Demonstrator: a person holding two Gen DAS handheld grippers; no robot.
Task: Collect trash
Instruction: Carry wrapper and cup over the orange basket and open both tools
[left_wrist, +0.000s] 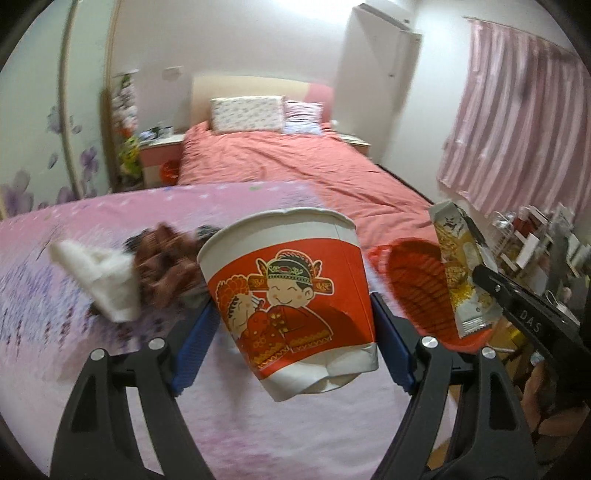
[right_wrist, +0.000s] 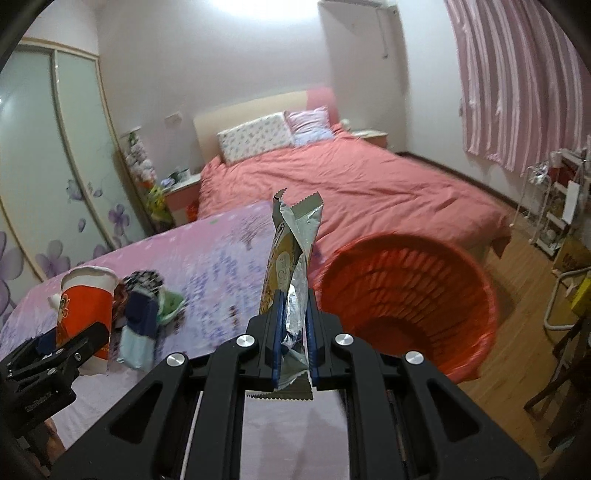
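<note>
Nearest to us, the left gripper (left_wrist: 293, 325) clamps a paper cup (left_wrist: 291, 295) between its blue pads – the cup is tilted, dented near its base, and lifted clear of the pink table (left_wrist: 258, 424). The right gripper (right_wrist: 293, 332) is pressed together on a torn foil wrapper (right_wrist: 291, 266), which stands upright between the pads.

Just beyond the wrapper we see the red bin (right_wrist: 406, 295) on the floor at the table's edge, mouth tipped toward us; we cannot make out any contents.

Further back on the table lie a white tissue (left_wrist: 99, 280) and a heap of crumpled wrappers (left_wrist: 162, 266).

We judge the task partly done: two items are in hand but not yet binned – the tissue and heap still await collection
</note>
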